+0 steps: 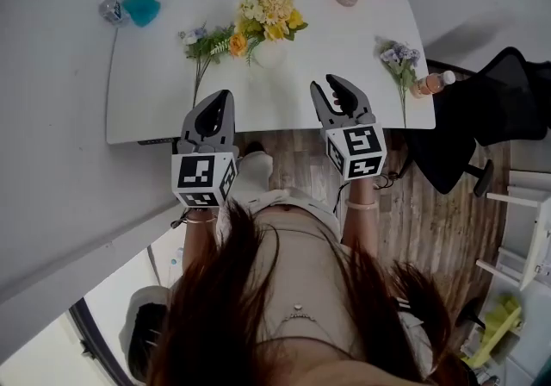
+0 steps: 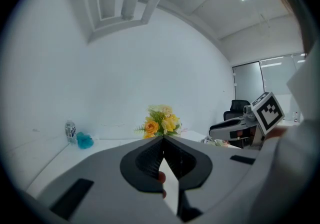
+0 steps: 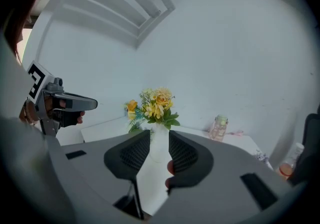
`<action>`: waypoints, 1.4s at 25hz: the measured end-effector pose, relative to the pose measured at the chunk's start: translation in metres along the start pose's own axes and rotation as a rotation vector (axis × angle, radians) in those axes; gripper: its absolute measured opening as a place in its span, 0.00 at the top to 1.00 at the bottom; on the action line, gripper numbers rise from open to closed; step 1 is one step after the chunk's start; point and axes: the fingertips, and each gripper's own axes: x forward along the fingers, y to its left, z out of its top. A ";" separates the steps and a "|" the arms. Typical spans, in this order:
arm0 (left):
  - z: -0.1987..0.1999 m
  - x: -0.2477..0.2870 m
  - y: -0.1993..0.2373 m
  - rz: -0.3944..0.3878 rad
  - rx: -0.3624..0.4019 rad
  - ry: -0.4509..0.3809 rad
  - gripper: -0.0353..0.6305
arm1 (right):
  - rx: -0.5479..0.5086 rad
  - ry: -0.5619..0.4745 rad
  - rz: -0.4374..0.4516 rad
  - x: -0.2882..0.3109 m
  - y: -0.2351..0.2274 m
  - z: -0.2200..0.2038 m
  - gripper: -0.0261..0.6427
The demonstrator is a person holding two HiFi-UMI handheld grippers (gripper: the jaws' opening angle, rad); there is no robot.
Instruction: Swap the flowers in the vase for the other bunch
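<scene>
Smooth matt white table [image 1: 155, 91], wood-plank floor [image 1: 430, 229], matt grey plastic left gripper [image 1: 225, 96], clear plastic bottle [image 1: 110, 9]

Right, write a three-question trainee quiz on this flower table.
1. True or false: the left gripper is shut with nothing in it.
2. The flowers in the vase are mostly: A purple, B yellow, C red.
3. Fill in: the jaws of the right gripper stand ____, with nothing held.
Key: 1 true; 2 B; 3 apart.
</scene>
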 end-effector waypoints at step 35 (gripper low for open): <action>-0.023 -0.141 -0.109 0.001 0.028 -0.057 0.94 | 0.049 -0.208 -0.027 -0.165 0.060 0.003 0.90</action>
